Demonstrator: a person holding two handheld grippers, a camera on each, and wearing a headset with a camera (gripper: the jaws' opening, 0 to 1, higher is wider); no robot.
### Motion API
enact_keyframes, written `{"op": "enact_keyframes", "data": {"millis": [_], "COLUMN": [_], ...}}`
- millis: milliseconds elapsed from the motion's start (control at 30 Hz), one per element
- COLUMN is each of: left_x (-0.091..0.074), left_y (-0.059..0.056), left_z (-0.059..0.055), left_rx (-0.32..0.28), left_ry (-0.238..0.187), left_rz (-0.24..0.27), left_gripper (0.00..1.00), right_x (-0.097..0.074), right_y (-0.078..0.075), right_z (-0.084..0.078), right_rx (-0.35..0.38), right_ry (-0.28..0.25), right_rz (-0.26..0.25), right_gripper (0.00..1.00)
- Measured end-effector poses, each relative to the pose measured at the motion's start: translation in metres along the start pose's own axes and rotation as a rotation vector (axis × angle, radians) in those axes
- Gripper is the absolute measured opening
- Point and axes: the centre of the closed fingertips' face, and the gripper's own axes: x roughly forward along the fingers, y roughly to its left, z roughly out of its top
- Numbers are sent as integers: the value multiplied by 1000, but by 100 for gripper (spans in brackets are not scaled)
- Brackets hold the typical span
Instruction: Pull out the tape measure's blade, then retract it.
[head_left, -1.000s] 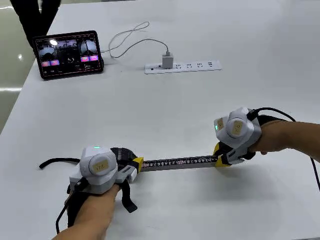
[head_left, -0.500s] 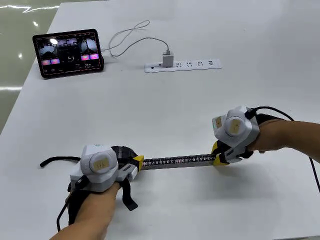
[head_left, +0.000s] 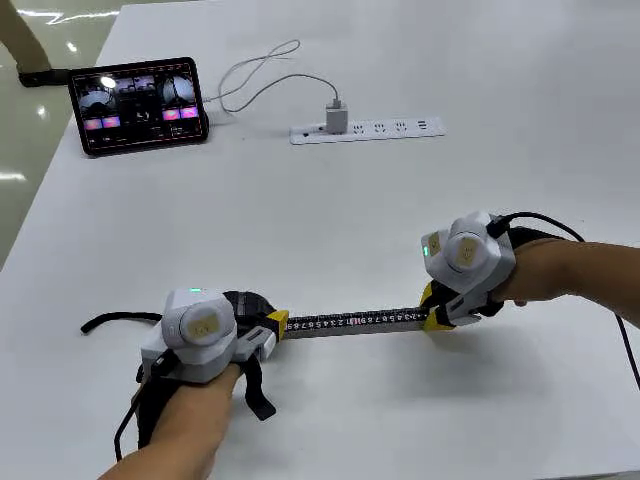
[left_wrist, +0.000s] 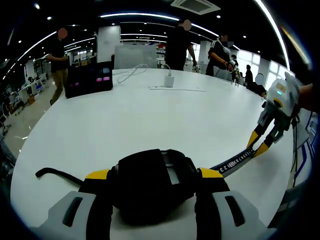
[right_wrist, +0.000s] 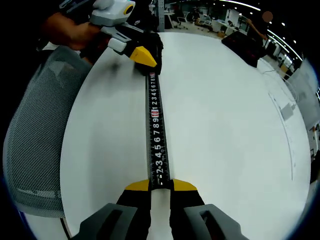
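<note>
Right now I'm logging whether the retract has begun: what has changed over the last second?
The right gripper, shut on the end of the blade, has edged a little toward the case, so slightly less blade is out. Nothing was let go. The left gripper stays shut on the case in the same spot, and the tablet and power strip have not moved.

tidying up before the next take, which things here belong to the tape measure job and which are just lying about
In the job:
tape measure case
blade
left hand-held gripper
right hand-held gripper

Lying about:
tablet
power strip
charger
</note>
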Motion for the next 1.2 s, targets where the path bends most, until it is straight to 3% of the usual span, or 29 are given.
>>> {"op": "enact_keyframes", "data": {"millis": [1200], "left_x": [0], "left_y": [0], "left_z": [2], "left_rx": [0], "left_ry": [2], "left_rz": [0], "left_gripper": [62], "right_x": [5], "right_y": [-1], "right_z": [13], "right_rx": [9], "right_ry": [-2], "right_rz": [5], "right_gripper": [10]}}
